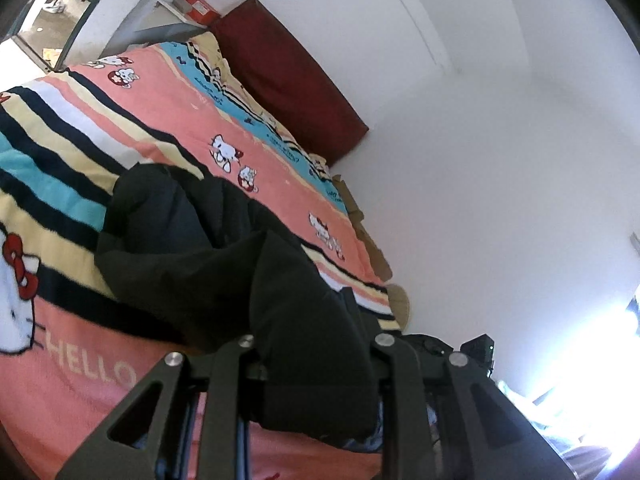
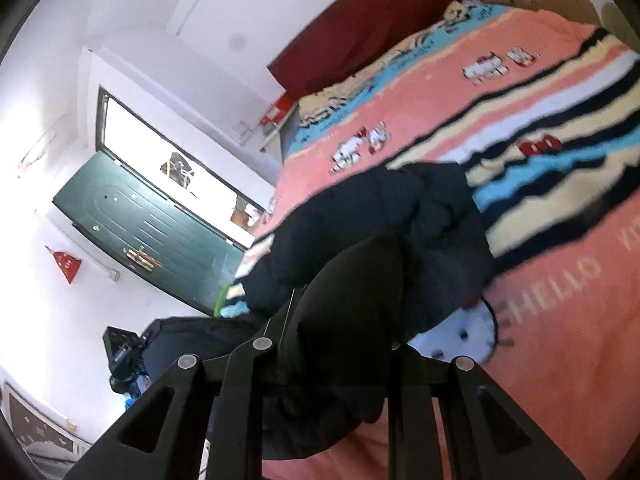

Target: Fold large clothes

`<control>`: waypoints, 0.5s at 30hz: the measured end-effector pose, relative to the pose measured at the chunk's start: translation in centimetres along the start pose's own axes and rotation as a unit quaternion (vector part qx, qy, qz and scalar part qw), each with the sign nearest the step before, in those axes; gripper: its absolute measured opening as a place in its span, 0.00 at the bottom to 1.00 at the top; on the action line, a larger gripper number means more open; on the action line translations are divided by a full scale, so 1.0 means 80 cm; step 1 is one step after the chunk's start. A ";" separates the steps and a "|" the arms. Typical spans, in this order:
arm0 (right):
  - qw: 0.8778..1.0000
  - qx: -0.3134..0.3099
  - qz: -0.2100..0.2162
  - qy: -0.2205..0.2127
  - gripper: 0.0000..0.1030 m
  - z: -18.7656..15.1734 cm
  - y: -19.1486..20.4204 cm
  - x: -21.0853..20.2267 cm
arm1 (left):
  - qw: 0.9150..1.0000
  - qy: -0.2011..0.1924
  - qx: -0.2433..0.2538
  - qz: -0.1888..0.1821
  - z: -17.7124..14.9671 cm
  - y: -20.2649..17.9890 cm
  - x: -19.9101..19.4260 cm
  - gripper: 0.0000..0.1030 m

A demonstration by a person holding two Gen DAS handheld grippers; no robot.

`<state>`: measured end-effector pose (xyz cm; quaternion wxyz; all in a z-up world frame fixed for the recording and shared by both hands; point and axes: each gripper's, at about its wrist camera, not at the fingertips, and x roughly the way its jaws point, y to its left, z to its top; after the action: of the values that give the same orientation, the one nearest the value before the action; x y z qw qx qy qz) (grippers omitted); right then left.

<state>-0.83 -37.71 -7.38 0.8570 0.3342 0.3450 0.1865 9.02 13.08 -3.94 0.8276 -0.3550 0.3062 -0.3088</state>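
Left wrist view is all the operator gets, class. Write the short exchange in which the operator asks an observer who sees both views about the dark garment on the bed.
Operator: My tongs have black cloth between them. Is the other end held too?
Observer: Yes. In the right wrist view the right tongs also have the dark garment bunched between them.
Operator: What lies off the bed on that side?
Observer: A green door standing open, with a bright doorway beside it.
Operator: Anything near the bed's edge there?
Observer: A second dark bundle sits below the blanket, beside a black device.
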 end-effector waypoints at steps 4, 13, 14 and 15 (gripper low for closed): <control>0.999 0.025 0.010 -0.025 0.18 0.050 0.000 0.019 | 1.000 -0.016 -0.012 0.002 0.045 0.005 0.023 0.21; 0.985 0.159 0.004 -0.068 0.19 0.165 -0.048 0.128 | 0.997 -0.026 -0.064 0.046 0.158 0.049 0.143 0.21; 0.984 0.166 -0.005 -0.070 0.20 0.176 -0.055 0.145 | 0.996 -0.023 -0.068 0.058 0.168 0.060 0.159 0.21; 0.982 0.174 -0.017 -0.070 0.20 0.187 -0.063 0.166 | 0.995 -0.021 -0.071 0.067 0.175 0.069 0.173 0.21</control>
<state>19.56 -40.64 -9.08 0.8111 0.4843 0.3168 0.0851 29.44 11.64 -4.39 0.8253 -0.3980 0.3332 -0.2223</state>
